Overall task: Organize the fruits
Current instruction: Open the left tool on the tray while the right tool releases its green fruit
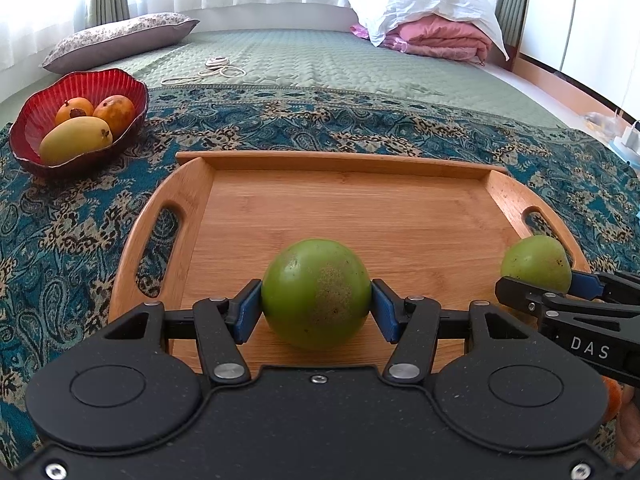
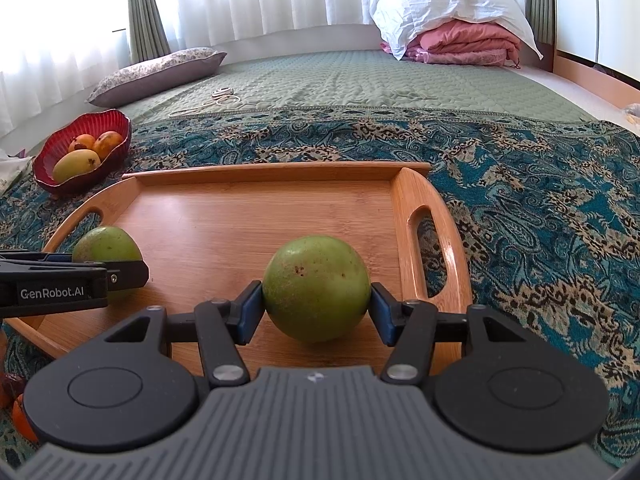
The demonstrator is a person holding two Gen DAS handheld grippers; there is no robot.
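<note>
**Two green fruits clamped over the wooden tray**

The left gripper [image 1: 316,308] clamps its ribbed blue pads on a round, speckled green fruit [image 1: 316,294] above the smooth bamboo tray [image 1: 344,204]. The right gripper [image 2: 316,306] pinches a second green fruit [image 2: 316,288] at the tray's 3 o'clock side. At 10 o'clock, a fluted red bowl [image 1: 36,120] holds three yellow-orange mangoes [image 1: 74,139] on the paisley cloth [image 1: 72,220].
</note>
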